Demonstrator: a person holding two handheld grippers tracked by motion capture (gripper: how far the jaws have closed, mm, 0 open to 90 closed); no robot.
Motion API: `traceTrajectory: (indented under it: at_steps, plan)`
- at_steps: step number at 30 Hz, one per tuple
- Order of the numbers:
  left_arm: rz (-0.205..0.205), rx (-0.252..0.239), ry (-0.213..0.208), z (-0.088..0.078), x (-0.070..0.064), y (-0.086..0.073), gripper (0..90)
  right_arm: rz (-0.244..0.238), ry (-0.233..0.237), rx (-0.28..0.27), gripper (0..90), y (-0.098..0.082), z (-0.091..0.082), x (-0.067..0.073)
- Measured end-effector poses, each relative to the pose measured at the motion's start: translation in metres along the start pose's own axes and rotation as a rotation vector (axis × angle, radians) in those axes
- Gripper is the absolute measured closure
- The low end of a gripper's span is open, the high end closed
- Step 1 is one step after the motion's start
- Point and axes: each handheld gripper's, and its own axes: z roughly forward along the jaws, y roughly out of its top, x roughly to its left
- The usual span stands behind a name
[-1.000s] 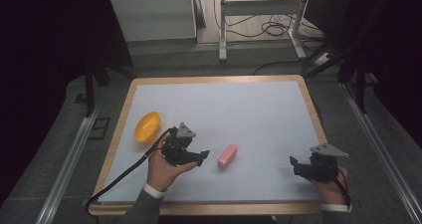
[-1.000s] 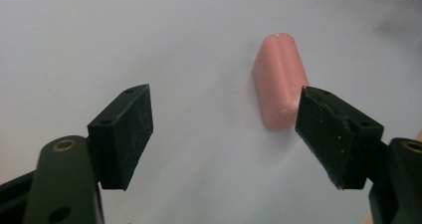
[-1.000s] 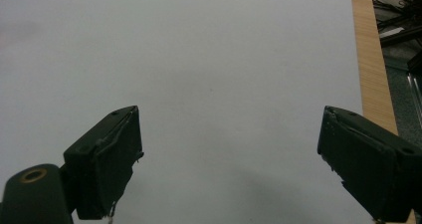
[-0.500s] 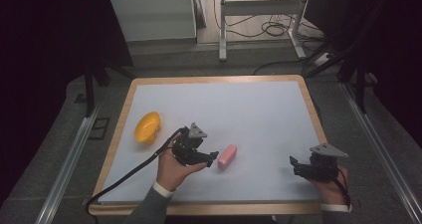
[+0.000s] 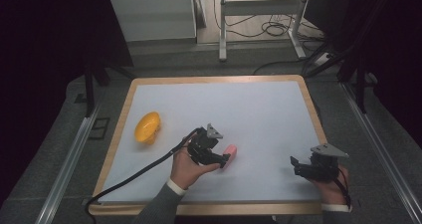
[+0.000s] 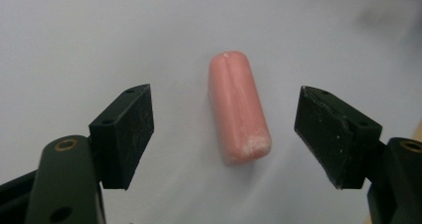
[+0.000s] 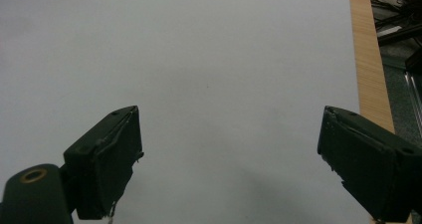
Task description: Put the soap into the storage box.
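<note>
A pink sausage [image 5: 230, 151] lies flat on the white table top, near the middle front. My left gripper [image 5: 225, 159] is right at it, jaws open. In the left gripper view the sausage [image 6: 239, 108] lies lengthwise between the two spread jaws, touching neither; the gripper [image 6: 224, 134] is open. A yellow bowl [image 5: 147, 127] lies tilted on its side toward the left edge. My right gripper [image 5: 294, 165] hovers at the front right, open, with bare table between its jaws [image 7: 226, 159].
The white table top [image 5: 249, 109] has a wooden rim [image 5: 214, 78] all round. A black cable [image 5: 134, 176] trails from the left gripper off the front left. Metal rails and a frame stand beyond the table.
My left gripper has travelled right from beside the yellow bowl to the pink sausage, which now lies between its jaws. The right gripper has stayed put.
</note>
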Motion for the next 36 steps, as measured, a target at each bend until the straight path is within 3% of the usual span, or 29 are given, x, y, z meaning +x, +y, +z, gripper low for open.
traceTrajectory:
  at_steps: [9,14,20,25,28,36]
  plan:
    - [-0.032,0.006,-0.023,0.009,0.003,0.005,24.9,0.003,-0.004,0.007,10.2,-0.001,0.001,-0.002]
    - [-0.045,0.053,-0.035,0.023,0.009,0.006,26.3,0.002,-0.005,0.01,10.2,-0.001,0.001,-0.001]
    - [-0.065,0.062,-0.054,0.032,0.011,0.007,26.7,0.002,-0.008,0.016,10.2,-0.002,0.002,-0.001]
    - [-0.029,0.108,-0.047,0.041,0.002,0.008,25.9,0.002,-0.007,0.016,10.2,-0.001,0.002,-0.001]
    - [-0.039,0.131,-0.049,0.05,0.002,0.007,26.3,0.003,-0.008,0.013,10.2,-0.002,0.001,-0.002]
    - [-0.066,0.151,-0.061,0.065,0.003,0.006,36.0,0.005,-0.011,0.017,10.2,-0.002,0.002,-0.002]
